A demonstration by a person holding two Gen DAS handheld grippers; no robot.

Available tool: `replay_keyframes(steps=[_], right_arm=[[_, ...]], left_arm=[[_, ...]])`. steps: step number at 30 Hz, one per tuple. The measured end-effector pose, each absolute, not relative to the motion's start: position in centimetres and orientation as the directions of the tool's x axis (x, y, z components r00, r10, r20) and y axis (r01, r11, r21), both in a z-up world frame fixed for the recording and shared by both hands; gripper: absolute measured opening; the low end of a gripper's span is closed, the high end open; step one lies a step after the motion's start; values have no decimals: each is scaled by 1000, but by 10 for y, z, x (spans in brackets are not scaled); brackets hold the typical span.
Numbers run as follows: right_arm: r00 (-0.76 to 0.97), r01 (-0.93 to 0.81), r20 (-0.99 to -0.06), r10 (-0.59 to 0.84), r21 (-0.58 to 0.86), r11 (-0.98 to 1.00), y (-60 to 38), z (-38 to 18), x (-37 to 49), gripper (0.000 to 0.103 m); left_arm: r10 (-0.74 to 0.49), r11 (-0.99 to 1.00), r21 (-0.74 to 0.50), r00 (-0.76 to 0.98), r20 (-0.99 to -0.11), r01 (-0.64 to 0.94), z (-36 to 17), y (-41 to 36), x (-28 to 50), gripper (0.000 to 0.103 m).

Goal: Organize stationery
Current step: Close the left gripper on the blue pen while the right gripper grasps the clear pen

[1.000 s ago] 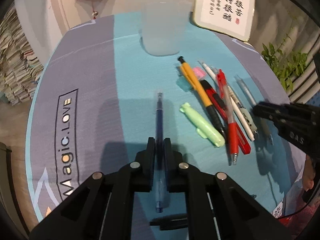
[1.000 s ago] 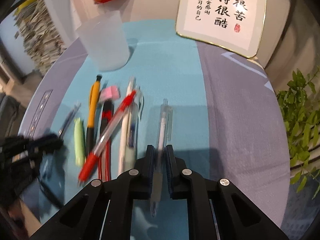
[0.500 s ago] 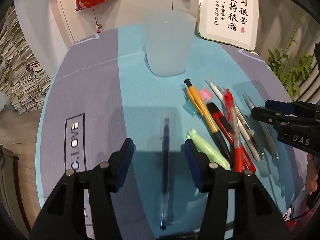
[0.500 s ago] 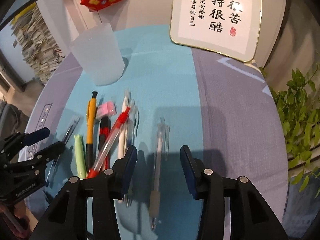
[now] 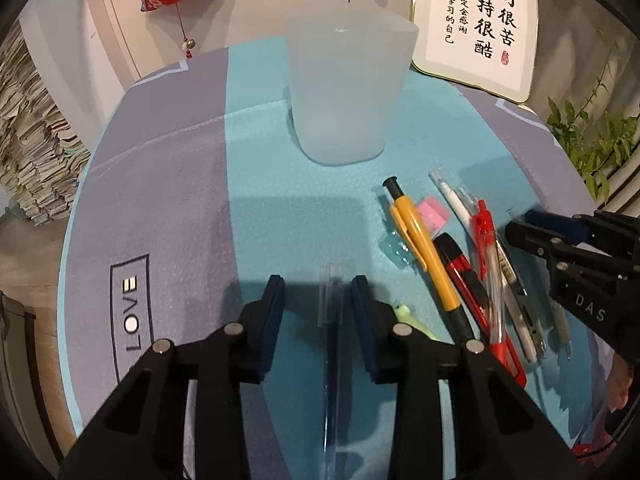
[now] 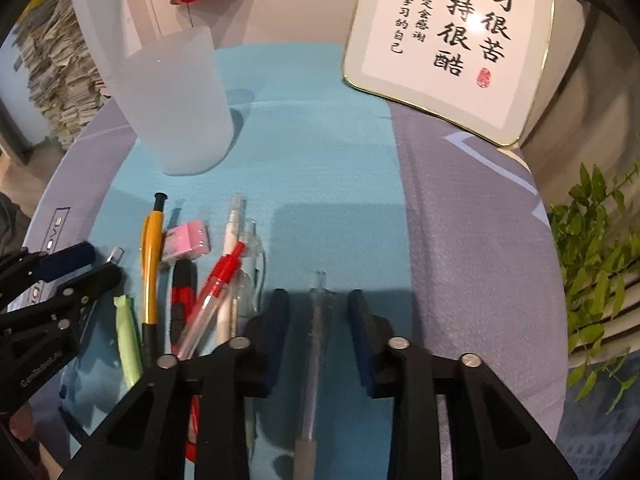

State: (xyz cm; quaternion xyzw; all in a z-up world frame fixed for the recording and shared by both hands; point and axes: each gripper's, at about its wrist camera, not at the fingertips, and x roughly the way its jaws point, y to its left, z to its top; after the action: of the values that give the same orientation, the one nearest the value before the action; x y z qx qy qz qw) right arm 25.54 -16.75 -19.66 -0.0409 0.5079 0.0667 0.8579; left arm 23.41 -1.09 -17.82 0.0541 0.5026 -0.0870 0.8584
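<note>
A: Grippers? We log the left gripper [image 5: 318, 294] closing, jaws astride the dark blue pen [image 5: 332, 320], pads clear of it.

B: Right gripper [image 6: 318, 308] likewise, closing around the clear pen [image 6: 316, 320] without touching. Both pens lie flat on the mat [image 6: 320, 160].

A: We see the frosted cup [image 5: 344, 92] upright at the far side, remaining pens [image 5: 460, 264] piled between the two grippers.

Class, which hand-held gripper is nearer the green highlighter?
Left. The left hand-held gripper sits right beside the green highlighter; the right hand-held gripper is beyond the pen pile.
</note>
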Motion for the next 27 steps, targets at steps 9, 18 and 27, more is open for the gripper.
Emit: replay_keyframes(steps=[9,18,27], right_arm=[[546,-130,-821,168,115,985,-181,-159,232,15],[644,-155,-731,227,167,974,-182,-112,198,15],[706,-175,-662,252,181,968,-183,-82,179,15]], left_arm=[[-128,979,-21,534,-836,202,-144,-5,215,10],[-165,974,-11,668,-726,228,-82,-3,174,10],[-175,970,15,743,-646,241,-44,-4,164,10]])
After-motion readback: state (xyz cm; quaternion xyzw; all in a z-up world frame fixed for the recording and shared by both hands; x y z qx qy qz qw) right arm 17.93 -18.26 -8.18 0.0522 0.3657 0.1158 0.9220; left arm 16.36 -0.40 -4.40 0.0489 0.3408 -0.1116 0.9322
